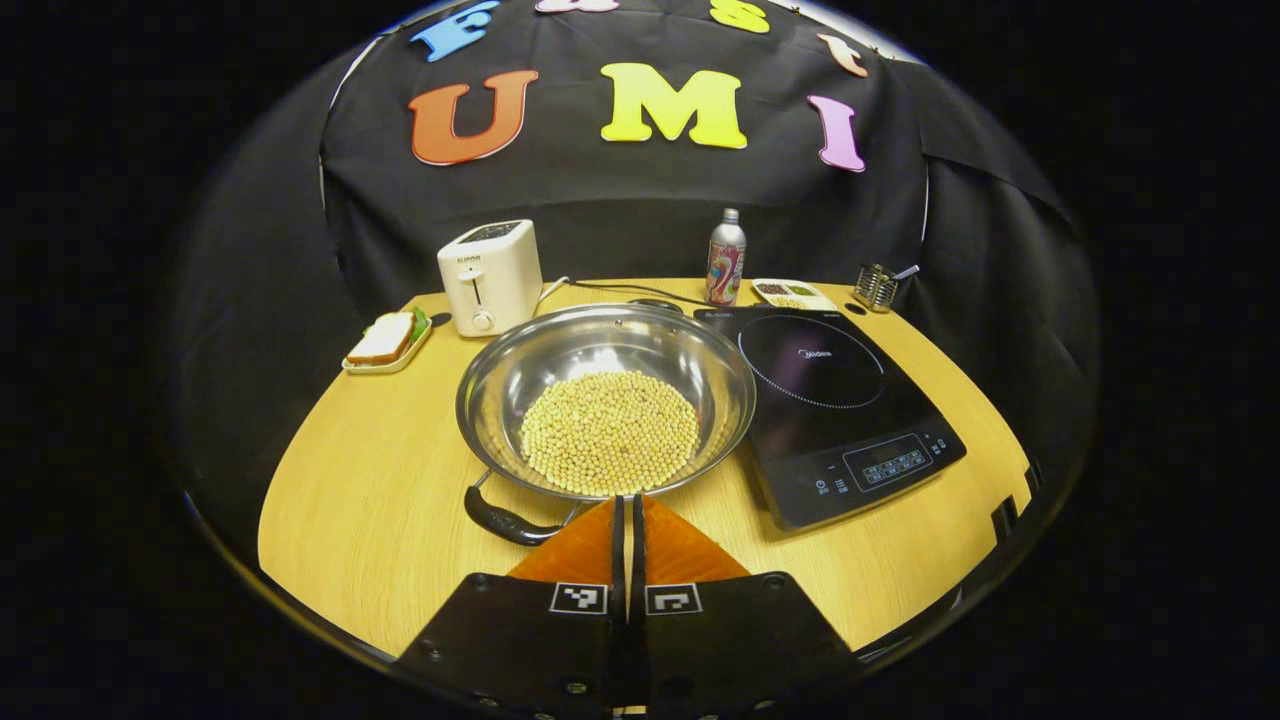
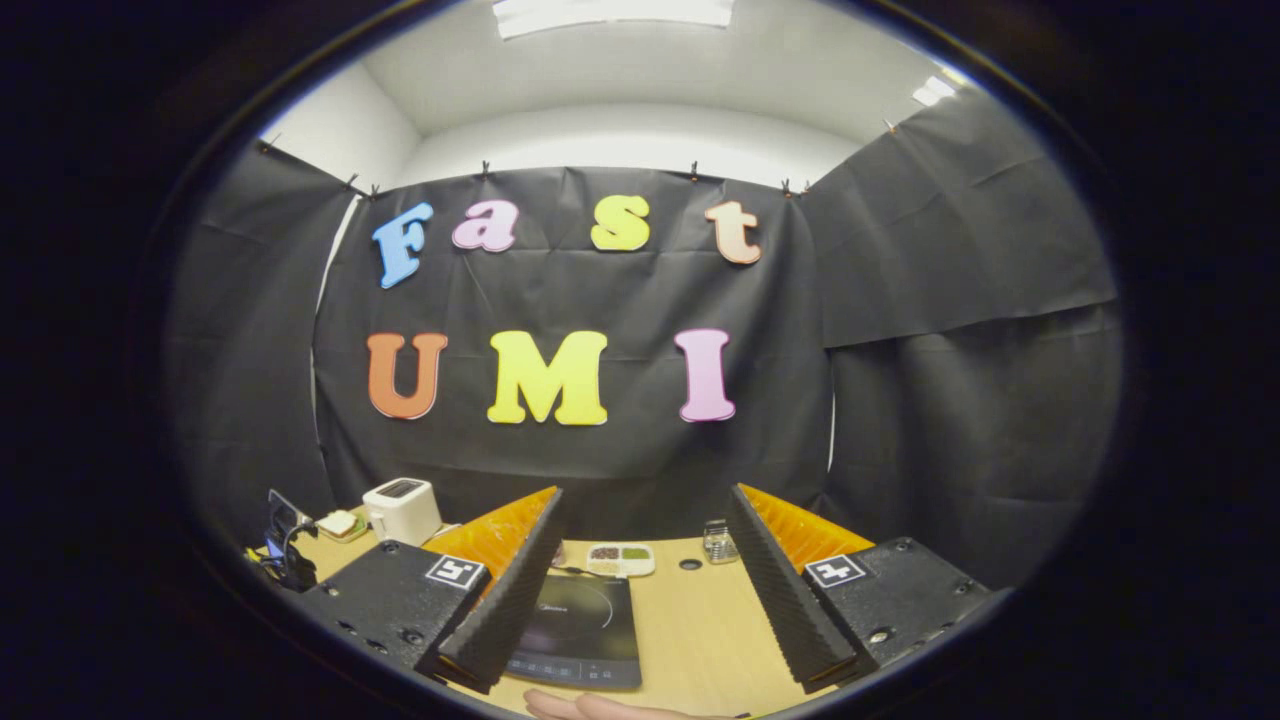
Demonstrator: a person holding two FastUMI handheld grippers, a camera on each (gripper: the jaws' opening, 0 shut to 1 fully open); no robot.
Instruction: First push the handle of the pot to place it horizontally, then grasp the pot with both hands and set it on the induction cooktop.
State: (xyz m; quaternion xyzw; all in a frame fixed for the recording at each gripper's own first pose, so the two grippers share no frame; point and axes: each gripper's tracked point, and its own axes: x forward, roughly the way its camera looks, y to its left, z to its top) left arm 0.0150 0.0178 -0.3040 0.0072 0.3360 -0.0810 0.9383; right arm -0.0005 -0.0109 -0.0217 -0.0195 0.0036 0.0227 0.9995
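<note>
Steel pot point(image 1: 605, 400), one, full of beans, sits just left of the single induction cooktop point(image 1: 835, 410) on the bench point(image 1: 380, 500). Left gripper point(image 1: 628, 515) fingers pressed together, empty; right gripper point(image 2: 640, 570) fingers wide.

Pot point(image 1: 605, 400) left of cooktop point(image 1: 830, 410), touching.

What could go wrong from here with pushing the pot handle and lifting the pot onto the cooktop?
1. The pot holds loose soybeans; a hard shove on the handle or a tilted lift could spill them.
2. The pot's rim sits right against the induction cooktop, so turning it may knock the cooktop.
3. The left gripper is shut beside the handle and might slip off.
</note>
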